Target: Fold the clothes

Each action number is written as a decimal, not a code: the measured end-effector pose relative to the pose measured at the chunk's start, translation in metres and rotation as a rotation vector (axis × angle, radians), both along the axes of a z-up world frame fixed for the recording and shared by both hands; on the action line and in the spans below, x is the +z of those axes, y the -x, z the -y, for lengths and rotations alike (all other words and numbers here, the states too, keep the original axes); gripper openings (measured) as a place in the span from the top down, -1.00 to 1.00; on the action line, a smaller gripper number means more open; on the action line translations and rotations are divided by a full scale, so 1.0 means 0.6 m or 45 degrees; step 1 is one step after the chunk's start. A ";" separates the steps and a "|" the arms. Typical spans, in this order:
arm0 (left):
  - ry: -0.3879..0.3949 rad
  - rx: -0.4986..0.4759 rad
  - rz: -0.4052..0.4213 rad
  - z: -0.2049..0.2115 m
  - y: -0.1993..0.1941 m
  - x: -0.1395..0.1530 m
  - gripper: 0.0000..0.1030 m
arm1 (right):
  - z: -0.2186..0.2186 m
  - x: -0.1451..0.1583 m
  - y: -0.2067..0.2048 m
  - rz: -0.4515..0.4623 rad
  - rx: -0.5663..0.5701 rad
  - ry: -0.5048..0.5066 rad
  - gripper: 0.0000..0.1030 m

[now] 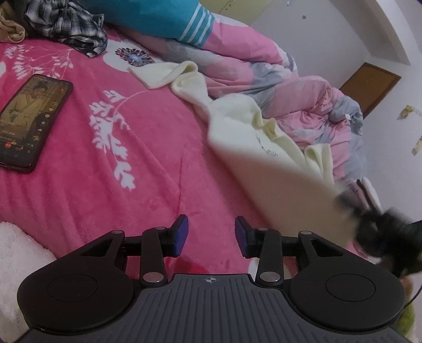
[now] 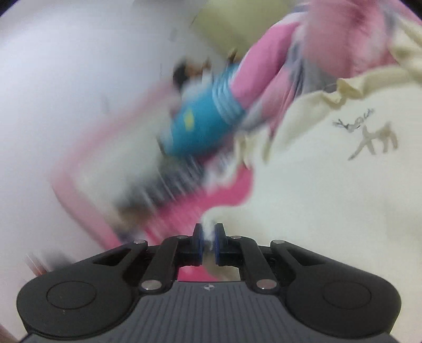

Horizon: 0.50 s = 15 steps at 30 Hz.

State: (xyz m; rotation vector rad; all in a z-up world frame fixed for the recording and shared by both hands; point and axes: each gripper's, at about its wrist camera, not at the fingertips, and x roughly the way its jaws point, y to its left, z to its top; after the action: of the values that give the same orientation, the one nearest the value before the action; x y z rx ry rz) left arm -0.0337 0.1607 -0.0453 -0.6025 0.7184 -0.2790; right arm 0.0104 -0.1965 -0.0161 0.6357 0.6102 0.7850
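Lying stretched from the middle to the lower right of the left wrist view, the cream garment (image 1: 237, 118) looks soft, rumpled and blurred, with a small embroidered deer. A phone (image 1: 29, 124) rests at left on the pink floral bed cover (image 1: 105, 171). The left gripper (image 1: 211, 236) hangs open, empty. The right gripper (image 2: 208, 237) pinches the cream fabric; white walls behind.

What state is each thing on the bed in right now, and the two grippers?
Cream top: unfolded, rumpled, one edge lifted.
Right gripper: shut on the cream top's edge.
Left gripper: open, nothing between its fingers.
Phone: face up, screen lit.
Plaid shirt: crumpled, unfolded.
Pink quilt: bunched up.
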 end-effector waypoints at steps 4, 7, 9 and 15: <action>0.047 0.006 -0.027 -0.005 -0.005 -0.009 0.24 | 0.035 0.006 -0.021 -0.085 0.014 -0.305 0.85; 0.189 -0.014 -0.048 -0.012 -0.011 -0.013 0.10 | 0.015 -0.001 -0.020 -0.081 0.058 -0.253 0.85; 0.341 -0.032 -0.061 -0.017 -0.019 -0.017 -0.06 | -0.002 -0.010 -0.018 -0.088 0.088 -0.205 0.85; 0.706 -0.080 -0.149 -0.015 -0.045 -0.049 -0.31 | -0.046 -0.045 -0.011 -0.117 0.174 -0.085 0.85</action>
State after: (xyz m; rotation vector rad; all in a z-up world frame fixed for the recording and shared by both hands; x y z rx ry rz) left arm -0.0066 0.1698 -0.0745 -1.1307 0.7762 -0.5122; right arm 0.0168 -0.1688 -0.0429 0.7000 0.7195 0.9103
